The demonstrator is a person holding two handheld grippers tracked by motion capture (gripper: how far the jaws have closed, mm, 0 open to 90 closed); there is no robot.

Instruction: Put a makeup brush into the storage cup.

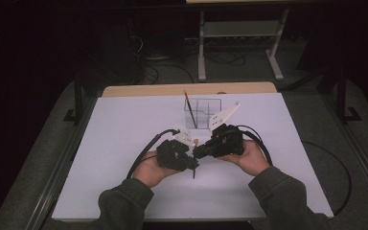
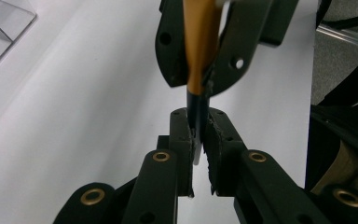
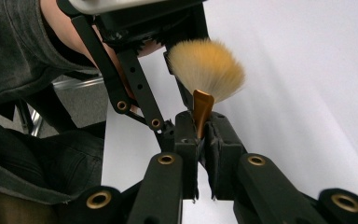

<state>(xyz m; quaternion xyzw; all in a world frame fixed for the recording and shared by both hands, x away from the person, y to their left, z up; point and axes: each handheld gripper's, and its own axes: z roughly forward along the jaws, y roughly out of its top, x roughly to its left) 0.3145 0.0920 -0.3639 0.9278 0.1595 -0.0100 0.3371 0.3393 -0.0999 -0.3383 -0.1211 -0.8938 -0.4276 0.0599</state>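
We see a brush (image 3: 204, 70) with soft, fluffy bristles and a glossy coppery metal ferrule; matt black plastic tools (image 2: 196, 140) with brass-coloured rivets; a smooth matt white surface (image 1: 124, 143); a clear plastic organiser (image 1: 202, 112).

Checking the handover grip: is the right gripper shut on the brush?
Shut: the right gripper pinches the brush at its gold ferrule, jaws tight against it.

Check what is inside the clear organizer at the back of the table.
One dark, slanted brush stands in the clear organizer. Its other compartments look empty; the front bottom is hidden behind the right gripper.
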